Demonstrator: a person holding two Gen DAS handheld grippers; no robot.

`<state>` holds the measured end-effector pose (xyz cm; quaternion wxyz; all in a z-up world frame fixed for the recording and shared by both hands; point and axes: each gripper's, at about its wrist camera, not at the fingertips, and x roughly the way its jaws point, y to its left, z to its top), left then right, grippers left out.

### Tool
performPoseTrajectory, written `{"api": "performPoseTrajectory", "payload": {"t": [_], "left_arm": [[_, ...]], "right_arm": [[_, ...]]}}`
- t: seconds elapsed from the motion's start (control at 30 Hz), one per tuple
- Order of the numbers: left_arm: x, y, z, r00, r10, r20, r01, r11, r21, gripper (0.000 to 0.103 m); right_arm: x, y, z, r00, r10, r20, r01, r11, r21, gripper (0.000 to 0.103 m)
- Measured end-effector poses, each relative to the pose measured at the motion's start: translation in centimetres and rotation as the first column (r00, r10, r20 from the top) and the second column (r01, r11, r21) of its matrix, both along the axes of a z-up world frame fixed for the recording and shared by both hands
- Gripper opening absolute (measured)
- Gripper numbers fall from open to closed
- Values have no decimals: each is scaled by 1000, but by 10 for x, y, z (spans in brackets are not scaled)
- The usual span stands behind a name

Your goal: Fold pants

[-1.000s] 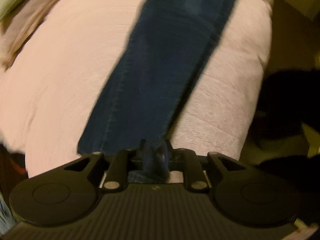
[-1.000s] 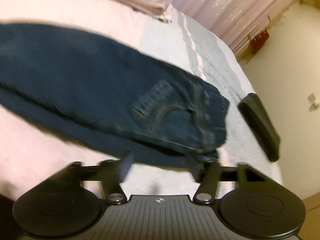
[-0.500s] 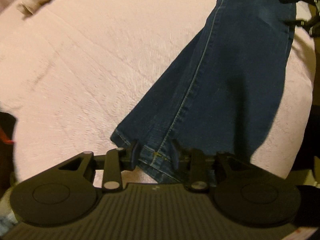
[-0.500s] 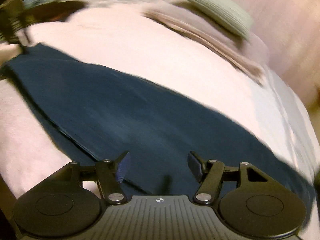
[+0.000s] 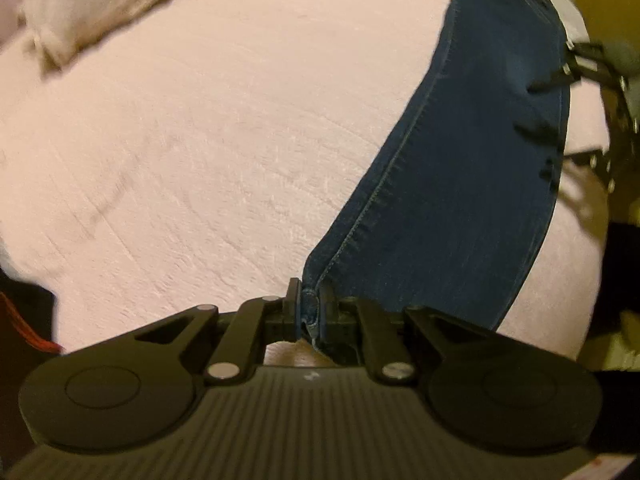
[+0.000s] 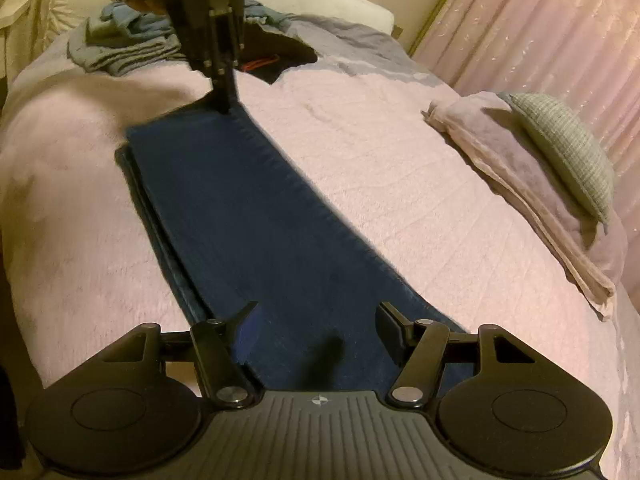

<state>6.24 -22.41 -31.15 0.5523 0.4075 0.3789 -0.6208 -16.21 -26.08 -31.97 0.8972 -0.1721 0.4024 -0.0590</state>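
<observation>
Already halved lengthwise: dark blue jeans (image 6: 280,240) stretched in a long strip along the pink bedspread (image 6: 400,184), one leg stacked on the other, layered edges showing down the strip's near side in the right wrist view. Hem end clamped in the left gripper (image 5: 308,312), fingers (image 5: 291,300) narrow and pressed onto the denim right at the side seam. Same gripper seen from the far end in the right wrist view, pinning the hem corner near a heap of blue clothes (image 6: 120,48) and a dark garment (image 6: 276,56) at the bed's end. Right gripper (image 6: 316,320) poised low over the opposite stretch of the jeans, fingers spread wide, gripping nothing; contact with the cloth impossible to tell. Folded mauve blanket (image 6: 532,200) with a grey-green cushion (image 6: 560,148) on top, well apart from the jeans by the pink curtain (image 6: 560,32).

Progress, as a judgement: roughly the first stage finished, legs matched and smoothed flat. Left to do: a grasp by the right gripper, then the hem carried across toward the waist for the crosswise fold, probably one more fold after.
</observation>
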Motion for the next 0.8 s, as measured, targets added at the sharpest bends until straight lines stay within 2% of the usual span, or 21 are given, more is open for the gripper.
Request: {"api": "performPoseTrajectory", "payload": {"t": [0.13,0.23,0.33,0.4,0.47,0.53,0.63,0.7,0.8], "left_arm": [[0,-1,-23,1000,-3,16,2,999,52,15],[-1,8,-18,998,32,61,-34,999,32,26],[-12,27,-2,985,5,174,-6,1000,4,23],[-25,36,7,982,-25,187,26,1000,-2,23],[-46,43,12,980,-64,189,68,998,-17,25],[-65,42,9,987,-77,142,80,997,-16,26],[-87,33,8,985,-109,136,112,994,-11,26],[-101,16,14,980,-114,162,120,992,-26,26],[-126,-11,30,966,-164,197,179,982,-59,28]], "right_arm": [[3,-4,-1,999,-29,-17,29,1000,4,59],[-3,-15,1,996,-87,-30,88,996,14,59],[-14,-28,5,986,-163,-37,164,986,19,59],[-22,-35,7,974,-224,-44,226,974,29,59],[-33,-47,9,945,-321,-60,325,943,76,59],[-47,-62,11,899,-431,-77,438,891,122,59],[-78,-88,22,812,-577,-86,583,798,154,59],[-109,-112,31,727,-681,-88,684,706,186,59],[-167,-152,49,568,-819,-77,811,542,222,59]]}}
